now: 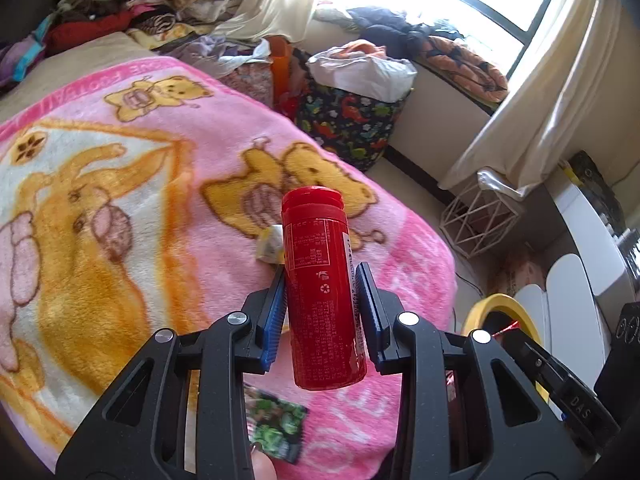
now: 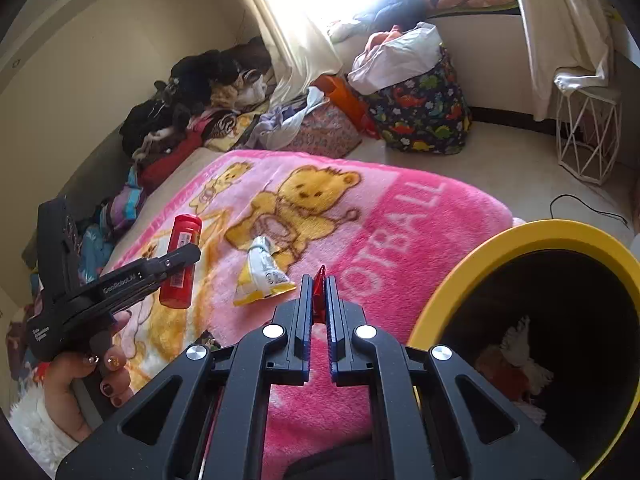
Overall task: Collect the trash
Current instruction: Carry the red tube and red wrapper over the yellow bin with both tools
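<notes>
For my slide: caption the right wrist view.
Right tool pinching a red wrapper beside the yellow-rimmed bin.

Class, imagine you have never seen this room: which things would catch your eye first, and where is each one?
A red canister stands out first, clamped between the left gripper fingers above the pink bear blanket. A yellow-rimmed bin gapes at the blanket's right edge, with the right gripper pinching a red wrapper scrap beside it. A crumpled yellow-and-white wrapper lies mid-blanket.

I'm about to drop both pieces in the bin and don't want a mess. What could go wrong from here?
1. The red bottle is pinched low in the left hand-held gripper and leans; it could slip out.
2. The right hand-held gripper pinches only an edge of the red wrapper, which might pull free short of the yellow-rimmed bin.
3. The yellow wrapper and green packet could be forgotten.
</notes>
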